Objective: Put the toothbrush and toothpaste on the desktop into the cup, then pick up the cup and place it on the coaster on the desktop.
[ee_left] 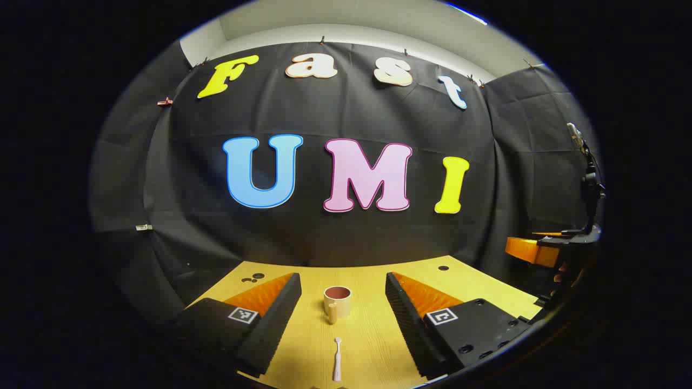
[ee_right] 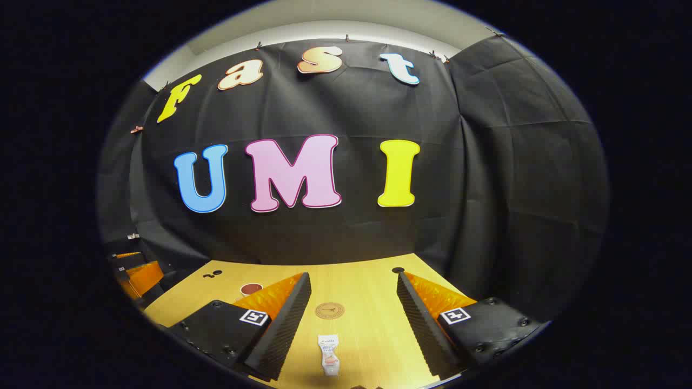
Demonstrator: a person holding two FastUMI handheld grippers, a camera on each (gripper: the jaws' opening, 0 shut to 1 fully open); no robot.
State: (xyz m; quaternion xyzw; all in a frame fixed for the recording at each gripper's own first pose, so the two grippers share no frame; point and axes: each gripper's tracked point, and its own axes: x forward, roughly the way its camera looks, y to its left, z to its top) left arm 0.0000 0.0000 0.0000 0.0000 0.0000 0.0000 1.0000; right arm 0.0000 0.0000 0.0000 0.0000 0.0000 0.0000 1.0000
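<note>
between the spread left tongs (ee_left: 341, 324) the worktop (ee_left: 373, 346) lies bare except for the toothbrush (ee_left: 337, 359) near and the cup (ee_left: 337, 303) beyond. between the spread right tongs (ee_right: 352, 324), toothpaste (ee_right: 329, 346) lies near, coaster (ee_right: 330, 310) farther.

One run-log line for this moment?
stage: start | left gripper: open, white toothbrush ahead | right gripper: open, white toothpaste tube ahead | beige cup: empty | round brown coaster: bare
</note>
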